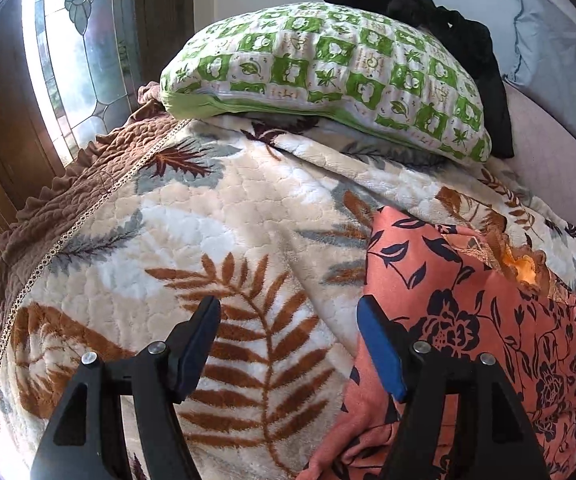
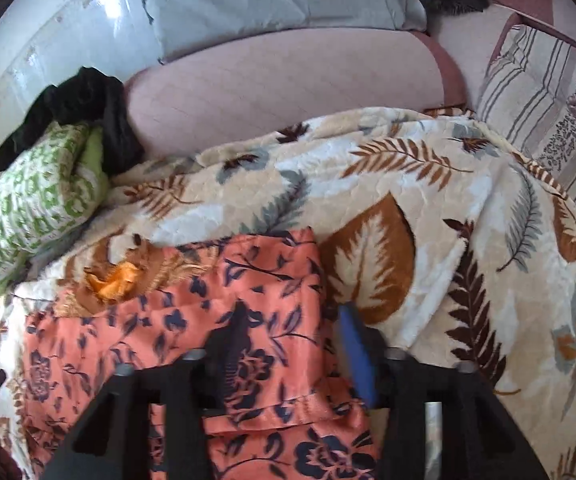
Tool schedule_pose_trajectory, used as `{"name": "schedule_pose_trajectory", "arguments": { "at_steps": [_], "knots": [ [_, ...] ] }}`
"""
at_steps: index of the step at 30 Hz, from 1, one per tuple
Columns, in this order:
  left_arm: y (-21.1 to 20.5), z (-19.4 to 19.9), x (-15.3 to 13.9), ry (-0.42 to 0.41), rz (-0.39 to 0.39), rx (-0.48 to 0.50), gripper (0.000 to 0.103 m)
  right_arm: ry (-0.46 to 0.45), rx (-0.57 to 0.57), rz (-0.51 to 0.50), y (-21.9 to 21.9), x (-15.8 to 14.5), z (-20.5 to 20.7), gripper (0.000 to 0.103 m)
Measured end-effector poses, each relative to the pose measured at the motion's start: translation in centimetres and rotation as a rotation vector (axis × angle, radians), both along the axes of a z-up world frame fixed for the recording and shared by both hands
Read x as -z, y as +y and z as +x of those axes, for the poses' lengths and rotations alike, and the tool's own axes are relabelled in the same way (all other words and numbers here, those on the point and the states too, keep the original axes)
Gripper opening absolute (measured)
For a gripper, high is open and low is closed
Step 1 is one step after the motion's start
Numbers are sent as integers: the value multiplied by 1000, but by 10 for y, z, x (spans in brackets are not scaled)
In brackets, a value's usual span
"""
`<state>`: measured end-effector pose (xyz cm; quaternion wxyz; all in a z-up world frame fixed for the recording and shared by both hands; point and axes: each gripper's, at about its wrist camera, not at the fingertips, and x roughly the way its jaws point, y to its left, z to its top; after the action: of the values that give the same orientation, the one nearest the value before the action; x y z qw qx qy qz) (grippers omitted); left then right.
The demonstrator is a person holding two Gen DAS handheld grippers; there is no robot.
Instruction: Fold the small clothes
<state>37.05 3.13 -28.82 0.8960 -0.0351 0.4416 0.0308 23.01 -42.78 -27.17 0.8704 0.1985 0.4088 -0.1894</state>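
I have both grippers standing apart with nothing clamped. My left gripper (image 1: 288, 344) hangs over the leaf-print blanket (image 1: 216, 216), its jaws wide, and the orange floral garment (image 1: 468, 320) lies just to its right, its near edge passing under the right finger. My right gripper (image 2: 284, 344) is spread over that same garment (image 2: 208, 320); cloth lies between the jaws, yet the pads do not press on it.

I judge one fold is in: the garment looks doubled over, with a folded edge running across below my right gripper. An orange lace trim (image 2: 116, 280) shows at its far left corner. The shape is uneven, so more folding and smoothing seem left.

For room, there is open blanket ahead of my left gripper and to the right of my right one. Farther ahead sit the green checked pillow (image 1: 328, 76) and a black cloth (image 1: 448, 28), well apart. The blanket's brown ruffled edge (image 1: 88, 184) drops off to my left.
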Motion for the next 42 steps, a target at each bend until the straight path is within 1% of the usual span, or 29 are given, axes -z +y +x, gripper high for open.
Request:
{"name": "schedule_pose_trajectory", "arguments": {
  "at_steps": [1,2,4,6,7,8,9,11,14,15,17,18,19,21,22,24,25,27,29,30,31,32,34,35,36,39,40,41,42],
  "knots": [
    [2,2,2,13,2,-16,71,-48,-34,16,10,-8,1,76],
    [4,3,5,26,4,-32,71,-75,-86,23,24,-13,5,76],
    [5,5,11,50,12,-49,71,-96,-199,48,56,-18,19,73],
    [3,6,17,73,25,-42,71,-104,-306,98,90,-16,37,52],
    [1,6,20,85,31,-35,71,-90,-352,118,107,-11,46,48],
    [0,6,22,94,38,-31,71,-76,-396,141,125,-5,57,40],
    [-2,6,24,102,42,-25,71,-66,-435,156,143,1,65,39],
    [-5,6,27,112,41,-7,71,-38,-494,142,179,14,82,39],
    [-10,5,29,110,67,20,71,8,-503,160,212,41,108,39],
    [-11,5,31,117,82,26,71,40,-498,170,218,54,115,39],
    [-11,8,37,145,102,35,71,144,-490,164,226,84,129,40],
    [-11,9,40,158,104,37,71,107,-487,141,228,82,127,40],
    [-10,9,41,163,102,36,71,98,-497,126,230,78,124,40],
    [-9,6,33,132,85,38,71,120,-508,145,224,70,117,40],
    [-10,3,26,100,78,44,71,95,-494,141,215,63,110,40],
    [-16,-3,13,37,60,74,71,59,-441,81,189,50,93,40],
    [-20,-5,11,24,47,98,72,54,-404,48,172,46,84,40],
    [-31,-6,16,51,39,147,72,40,-316,10,132,43,65,40],
    [-41,-4,32,106,89,168,72,36,-203,14,84,46,44,42],
    [-45,-4,39,117,117,173,73,46,-151,7,60,50,35,43],
    [-46,-5,41,106,128,172,75,66,-98,-5,39,56,26,43],
    [-45,-4,40,103,134,164,77,100,-49,1,18,66,17,43],
    [-42,-3,36,115,107,154,77,147,2,94,-14,83,-1,44],
    [-38,-3,34,110,87,147,77,138,15,136,-24,85,-11,45],
    [-35,-4,31,101,74,140,77,92,16,165,-29,81,-22,45],
    [-36,-11,20,56,63,155,77,-66,-3,140,-25,59,-49,45],
    [-37,-13,18,46,69,164,77,-98,-25,134,-20,54,-52,45],
    [-39,-14,19,48,83,171,77,-103,-48,121,-14,53,-52,45],
    [-40,-14,23,61,100,175,77,-82,-74,104,-7,55,-47,45]
  ]
}}
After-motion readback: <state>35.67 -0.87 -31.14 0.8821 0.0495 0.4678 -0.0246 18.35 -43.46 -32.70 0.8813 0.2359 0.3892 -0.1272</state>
